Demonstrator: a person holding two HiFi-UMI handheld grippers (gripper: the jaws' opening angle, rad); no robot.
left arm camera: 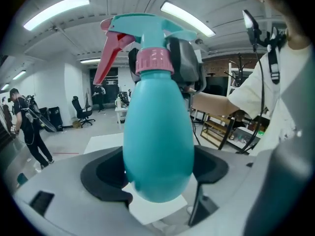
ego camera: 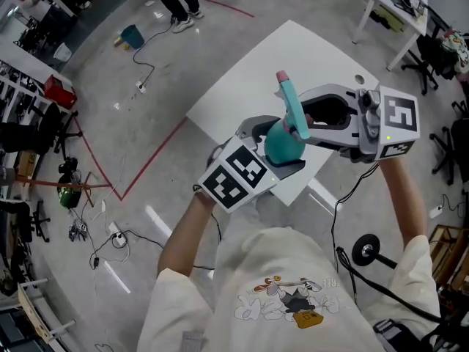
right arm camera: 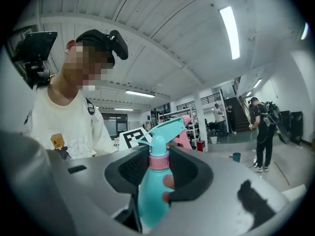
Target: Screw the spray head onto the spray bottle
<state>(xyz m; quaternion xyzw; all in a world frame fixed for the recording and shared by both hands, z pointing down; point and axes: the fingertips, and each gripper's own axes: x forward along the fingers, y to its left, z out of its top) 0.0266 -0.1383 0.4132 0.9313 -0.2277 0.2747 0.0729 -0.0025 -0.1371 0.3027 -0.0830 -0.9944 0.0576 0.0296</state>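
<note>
A teal spray bottle (ego camera: 282, 147) is held up above the white table (ego camera: 293, 57). Its teal spray head (ego camera: 291, 101) with a pink trigger sits on the neck over a pink collar (left arm camera: 154, 59). My left gripper (ego camera: 282, 158) is shut on the bottle's round lower body (left arm camera: 157, 146), one jaw on each side. My right gripper (ego camera: 302, 123) comes in from the right and is shut on the spray head at the collar (right arm camera: 158, 161). Its dark jaws (left arm camera: 184, 63) show behind the collar in the left gripper view. The bottle's base is hidden by the left jaws.
The table's near corner lies just below the grippers. A second desk (ego camera: 396, 6) and office chairs stand at the far right. A person (ego camera: 179, 2) stands on the floor beyond the table. Cables and red tape lines (ego camera: 146, 160) cross the floor at left.
</note>
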